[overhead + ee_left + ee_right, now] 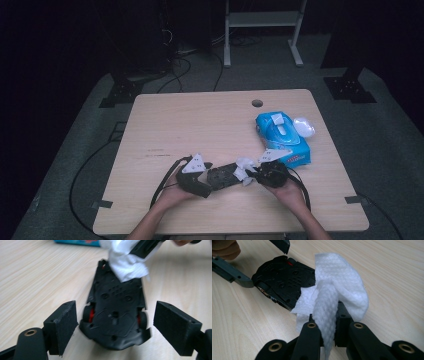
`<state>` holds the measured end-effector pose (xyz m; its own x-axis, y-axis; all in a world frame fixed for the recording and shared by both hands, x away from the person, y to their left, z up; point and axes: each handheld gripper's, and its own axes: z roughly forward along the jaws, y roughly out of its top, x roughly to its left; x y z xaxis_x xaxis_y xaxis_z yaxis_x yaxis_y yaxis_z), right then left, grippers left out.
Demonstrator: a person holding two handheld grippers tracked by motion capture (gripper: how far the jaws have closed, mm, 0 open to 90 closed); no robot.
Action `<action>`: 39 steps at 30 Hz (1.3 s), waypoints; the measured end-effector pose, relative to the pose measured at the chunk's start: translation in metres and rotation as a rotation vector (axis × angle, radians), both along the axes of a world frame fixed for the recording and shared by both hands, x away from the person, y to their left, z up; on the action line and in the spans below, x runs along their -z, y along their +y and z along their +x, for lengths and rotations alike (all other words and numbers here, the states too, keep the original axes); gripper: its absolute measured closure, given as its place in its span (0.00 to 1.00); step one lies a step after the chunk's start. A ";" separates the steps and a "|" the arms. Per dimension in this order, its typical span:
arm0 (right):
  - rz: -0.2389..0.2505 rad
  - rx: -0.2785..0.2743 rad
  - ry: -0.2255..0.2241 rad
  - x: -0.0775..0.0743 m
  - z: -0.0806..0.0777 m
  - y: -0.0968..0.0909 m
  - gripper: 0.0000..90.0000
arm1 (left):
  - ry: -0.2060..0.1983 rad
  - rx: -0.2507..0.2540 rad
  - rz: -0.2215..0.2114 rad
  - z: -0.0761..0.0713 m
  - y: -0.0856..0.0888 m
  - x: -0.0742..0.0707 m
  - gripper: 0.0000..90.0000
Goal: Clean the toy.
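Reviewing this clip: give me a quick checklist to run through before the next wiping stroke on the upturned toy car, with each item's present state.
1. Right gripper shut on the white wipe: ok.
2. Wipe reaches the toy car: ok, it lies over one end of the underside.
3. Car lies underside up on the table: ok.
4. Left gripper steadies the car: not ok, the car sits between its pads, which stand clear of its sides.
5. Blue wipe pack clear of the work: ok, it lies beyond the right gripper.
6. Underside clean: cannot tell.
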<state>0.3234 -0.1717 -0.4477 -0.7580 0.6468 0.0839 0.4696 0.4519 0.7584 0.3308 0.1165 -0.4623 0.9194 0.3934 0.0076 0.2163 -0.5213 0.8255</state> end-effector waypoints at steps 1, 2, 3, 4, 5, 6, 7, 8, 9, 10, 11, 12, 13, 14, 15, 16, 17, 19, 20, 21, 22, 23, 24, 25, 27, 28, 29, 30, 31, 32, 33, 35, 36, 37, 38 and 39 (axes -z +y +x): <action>0.001 0.002 0.000 0.000 0.000 0.000 0.93 | 0.006 -0.001 0.003 0.001 0.000 0.001 0.20; 0.002 0.003 0.000 0.000 0.000 0.000 0.93 | 0.011 0.002 0.007 0.001 0.000 0.002 0.20; 0.002 0.003 0.000 0.000 0.000 0.000 0.93 | 0.011 0.002 0.007 0.001 0.000 0.002 0.19; 0.007 0.003 0.000 0.001 0.000 -0.001 0.93 | 0.014 0.008 0.018 0.001 -0.001 0.004 0.19; 0.009 0.003 0.000 0.001 0.000 -0.001 0.93 | 0.014 0.015 0.033 0.001 -0.004 0.006 0.19; 0.012 0.003 0.001 0.001 0.000 -0.001 0.93 | 0.010 0.021 0.052 0.000 -0.005 0.007 0.19; 0.016 0.005 0.002 0.002 0.000 -0.001 0.93 | 0.010 0.021 0.052 0.000 -0.005 0.007 0.19; 0.016 0.005 0.002 0.002 0.000 -0.001 0.93 | 0.004 0.023 0.069 0.000 -0.006 0.009 0.19; 0.017 0.007 0.004 0.002 0.000 -0.001 0.93 | 0.005 0.022 0.087 0.000 -0.008 0.011 0.19; 0.020 0.009 0.005 0.002 -0.001 -0.002 0.93 | 0.007 0.019 0.114 0.000 -0.009 0.014 0.19; 0.017 0.008 0.001 0.002 -0.001 -0.001 0.93 | 0.011 0.024 0.129 0.001 -0.009 0.015 0.19; 0.017 0.008 0.001 0.002 -0.001 -0.001 0.93 | 0.011 0.024 0.129 0.001 -0.009 0.015 0.24; 0.010 0.005 -0.002 0.001 -0.003 0.001 0.93 | 0.001 0.024 0.144 0.000 -0.010 0.016 0.26; 0.009 -0.002 -0.005 0.000 -0.004 0.004 0.93 | 0.001 0.024 0.144 0.000 -0.010 0.016 0.26; 0.009 -0.002 -0.005 0.000 -0.004 0.004 0.93 | 0.000 0.023 0.153 0.000 -0.010 0.015 0.26; 0.004 -0.013 -0.008 0.000 -0.006 0.008 0.93 | 0.001 0.023 0.155 -0.001 -0.011 0.015 0.26; -0.012 -0.042 -0.026 0.000 -0.008 0.020 0.93 | 0.000 0.024 0.157 -0.001 -0.012 0.015 0.26; -0.001 -0.064 -0.018 0.000 -0.010 0.026 0.93 | 0.006 0.020 0.146 -0.001 -0.012 0.015 0.26; 0.020 -0.114 -0.002 0.000 -0.012 0.042 0.93 | -0.001 0.025 0.153 -0.002 -0.014 0.015 0.26; 0.014 -0.140 -0.008 0.001 -0.014 0.050 0.93 | -0.009 0.028 0.162 -0.002 -0.014 0.015 0.26; 0.011 -0.160 -0.011 0.002 -0.016 0.057 0.93 | -0.014 0.029 0.166 -0.002 -0.014 0.015 0.26; 0.011 -0.160 -0.011 0.002 -0.016 0.057 0.93 | -0.014 0.029 0.166 -0.002 -0.014 0.015 0.26; -0.003 -0.176 -0.020 0.001 -0.017 0.063 0.93 | -0.010 0.033 0.164 -0.002 -0.013 0.015 0.26; -0.003 -0.176 -0.020 0.001 -0.017 0.063 0.93 | -0.010 0.033 0.164 -0.002 -0.013 0.015 0.26; -0.028 -0.128 -0.040 -0.001 -0.013 0.052 0.93 | -0.010 0.031 0.159 -0.002 -0.013 0.015 0.26; -0.048 -0.097 -0.055 -0.002 -0.011 0.045 0.93 | -0.008 0.030 0.160 -0.002 -0.013 0.014 0.26; -0.062 -0.068 -0.067 -0.002 -0.009 0.037 0.93 | -0.008 0.032 0.159 -0.001 -0.013 0.014 0.26; -0.058 -0.043 -0.065 -0.003 -0.007 0.029 0.93 | -0.003 0.031 0.154 -0.001 -0.012 0.014 0.26; -0.050 -0.018 -0.059 -0.003 -0.006 0.023 0.93 | -0.003 0.033 0.152 -0.001 -0.012 0.014 0.26; -0.044 -0.008 -0.053 -0.003 -0.006 0.019 0.93 | 0.000 0.034 0.146 -0.001 -0.012 0.013 0.26; -0.036 -0.010 -0.051 -0.003 -0.007 0.019 0.93 | 0.001 0.033 0.140 0.000 -0.012 0.013 0.26; -0.016 -0.037 -0.045 -0.001 -0.011 0.027 0.93 | 0.007 0.028 0.130 -0.001 -0.014 0.013 0.26; -0.007 -0.064 -0.044 0.000 -0.013 0.035 0.93 | 0.003 0.029 0.133 -0.001 -0.015 0.013 0.26; -0.007 -0.064 -0.044 0.000 -0.013 0.035 0.93 | 0.003 0.029 0.133 -0.001 -0.015 0.013 0.26; 0.019 -0.135 -0.039 0.002 -0.018 0.056 0.93 | -0.002 0.035 0.147 -0.002 -0.016 0.013 0.26; 0.019 -0.135 -0.039 0.002 -0.018 0.056 0.93 | -0.002 0.035 0.147 -0.002 -0.016 0.013 0.26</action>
